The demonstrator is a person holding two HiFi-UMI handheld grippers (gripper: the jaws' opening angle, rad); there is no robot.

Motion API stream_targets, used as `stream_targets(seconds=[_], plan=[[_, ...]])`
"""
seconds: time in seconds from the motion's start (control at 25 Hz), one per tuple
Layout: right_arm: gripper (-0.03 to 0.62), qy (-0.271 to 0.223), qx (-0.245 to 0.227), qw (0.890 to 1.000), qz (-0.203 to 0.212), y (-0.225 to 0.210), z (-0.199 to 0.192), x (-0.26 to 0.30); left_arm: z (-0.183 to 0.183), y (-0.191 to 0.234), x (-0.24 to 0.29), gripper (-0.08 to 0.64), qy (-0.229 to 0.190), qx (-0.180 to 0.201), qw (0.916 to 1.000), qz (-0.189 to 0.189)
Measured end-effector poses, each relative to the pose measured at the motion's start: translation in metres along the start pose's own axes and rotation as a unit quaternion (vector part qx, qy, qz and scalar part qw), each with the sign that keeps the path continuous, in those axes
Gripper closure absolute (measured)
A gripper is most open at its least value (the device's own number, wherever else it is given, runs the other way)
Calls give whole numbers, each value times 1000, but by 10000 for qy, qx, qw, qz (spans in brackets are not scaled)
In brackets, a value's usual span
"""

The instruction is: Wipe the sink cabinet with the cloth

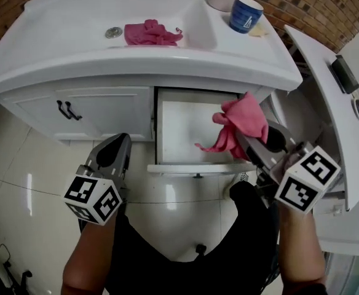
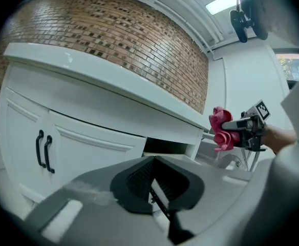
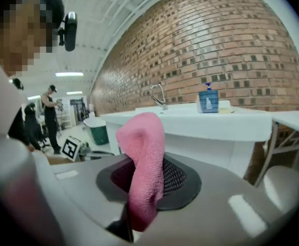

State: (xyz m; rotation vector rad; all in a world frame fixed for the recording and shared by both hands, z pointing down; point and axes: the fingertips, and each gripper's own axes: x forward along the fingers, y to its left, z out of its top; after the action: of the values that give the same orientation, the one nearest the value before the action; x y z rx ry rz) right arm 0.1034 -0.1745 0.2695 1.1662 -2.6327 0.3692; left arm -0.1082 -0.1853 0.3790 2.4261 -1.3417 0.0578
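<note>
1. Right gripper point(image 1: 248, 141) is clamped on our crumpled pink microfibre cloth point(image 1: 238, 123), held in front of the open compartment point(image 1: 189, 125) of the white sink cabinet point(image 1: 106, 110). Left gripper point(image 1: 115, 153) is pressed together and empty, low by the black-handled doors.
2. The cloth is bunched with a loose tail. Drag on a panel could pull it out of the jaws.
3. With so little flat cloth, we risk rubbing bare jaw tips on the paint.
4. The swung-open white door point(image 1: 318, 85) sits close on our right. A wide stroke could knock it.
</note>
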Motion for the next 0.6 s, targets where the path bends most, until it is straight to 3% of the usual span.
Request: stream_targets(seconds=[0.12,0.28,0.48,0.6], plan=[[512,-372,390,9975,462,57,-4,22,-1,-13,-27,554,35,56,9999,128],[512,-433,531,9966,462,106,-21,57,-9,-22,-53,554,79,12,9994,344],[512,-176,83,9997,174,136,-45,85,-8,-28,-78,554,76,-215,9989,402],[512,-42,17,9999,105,138,-55,91,-6,-38,-88,554,115,128,9990,423]])
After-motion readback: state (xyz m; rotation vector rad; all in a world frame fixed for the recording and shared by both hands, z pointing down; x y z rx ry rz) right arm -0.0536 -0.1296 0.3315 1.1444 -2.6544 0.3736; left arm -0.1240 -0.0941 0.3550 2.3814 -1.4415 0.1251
